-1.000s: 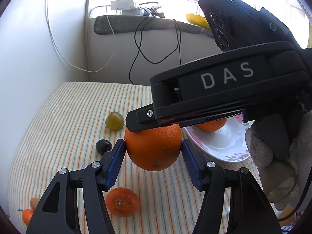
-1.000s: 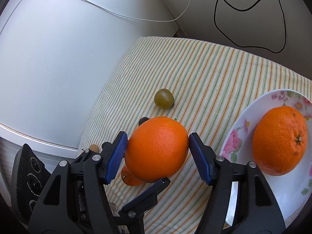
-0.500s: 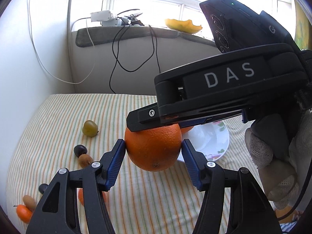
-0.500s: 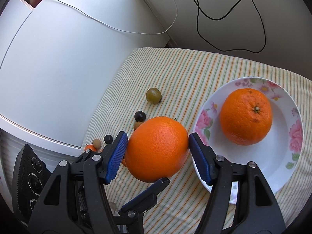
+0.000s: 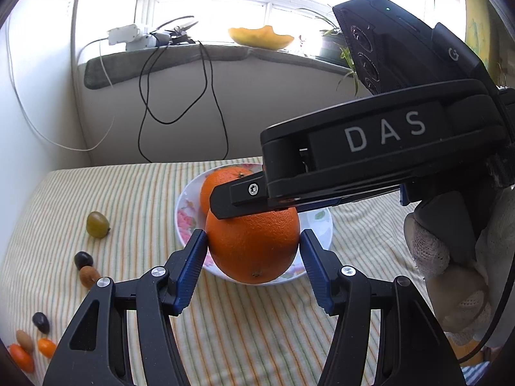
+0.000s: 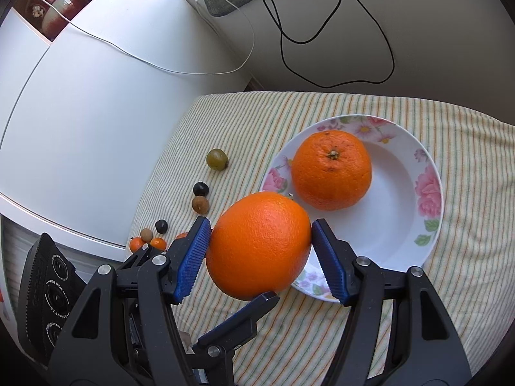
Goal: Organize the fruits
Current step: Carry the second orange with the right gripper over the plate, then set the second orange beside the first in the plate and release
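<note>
A large orange [image 5: 254, 251] [image 6: 257, 244] is held in the air by both grippers at once. My left gripper [image 5: 252, 241] has its blue pads pressed on the orange's two sides. One of the right gripper's fingers [image 5: 244, 199] lies across its top. In the right wrist view my right gripper [image 6: 260, 228] is shut on the same orange from either side. The orange hangs over the near rim of a white flowered plate [image 5: 186, 212] [image 6: 428, 193]. A second orange [image 5: 222, 180] [image 6: 331, 169] lies in that plate.
On the striped cloth [image 6: 466, 289] left of the plate lie a green fruit [image 5: 97, 224] [image 6: 217, 159], dark and brown small fruits [image 6: 200, 197] and tiny orange ones [image 5: 46, 346]. A white appliance [image 6: 96, 112] stands to the left. Cables hang down the wall behind. A gloved hand [image 5: 450, 257] holds the right gripper.
Both grippers have carried the orange sideways from above the loose small fruits towards the plate. The plate now lies partly under the orange, and both grips are unchanged.
</note>
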A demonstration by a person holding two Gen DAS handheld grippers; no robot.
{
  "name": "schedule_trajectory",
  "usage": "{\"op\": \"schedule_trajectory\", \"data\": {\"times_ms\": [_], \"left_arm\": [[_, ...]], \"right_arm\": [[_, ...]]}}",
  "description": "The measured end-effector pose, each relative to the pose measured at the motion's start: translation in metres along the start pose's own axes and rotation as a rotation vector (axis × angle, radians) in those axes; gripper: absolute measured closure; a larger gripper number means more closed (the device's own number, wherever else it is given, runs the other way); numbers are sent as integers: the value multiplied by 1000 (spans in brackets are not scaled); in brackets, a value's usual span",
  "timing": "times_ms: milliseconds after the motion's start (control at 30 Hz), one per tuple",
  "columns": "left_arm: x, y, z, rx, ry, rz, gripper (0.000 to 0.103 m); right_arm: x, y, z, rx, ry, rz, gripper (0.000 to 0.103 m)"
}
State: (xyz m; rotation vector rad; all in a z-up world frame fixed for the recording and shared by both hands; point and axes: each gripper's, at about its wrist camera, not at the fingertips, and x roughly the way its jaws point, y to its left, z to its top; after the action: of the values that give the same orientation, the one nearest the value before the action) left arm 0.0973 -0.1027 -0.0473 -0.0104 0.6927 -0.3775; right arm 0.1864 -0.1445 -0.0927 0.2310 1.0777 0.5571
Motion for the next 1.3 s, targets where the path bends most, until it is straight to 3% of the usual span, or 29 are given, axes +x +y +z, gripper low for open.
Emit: {"op": "schedule_trajectory", "data": {"times_ms": [600, 1200, 1300], "left_arm": [[39, -37, 11, 64, 46, -62, 44], [50, -39, 12, 91, 71, -67, 44], [43, -39, 16, 94, 39, -54, 35]], "right_arm": [[-25, -59, -7, 89, -35, -35, 35], [-23, -70, -2, 99, -37, -57, 34], [-21, -70, -3, 94, -38, -70, 34]]}}
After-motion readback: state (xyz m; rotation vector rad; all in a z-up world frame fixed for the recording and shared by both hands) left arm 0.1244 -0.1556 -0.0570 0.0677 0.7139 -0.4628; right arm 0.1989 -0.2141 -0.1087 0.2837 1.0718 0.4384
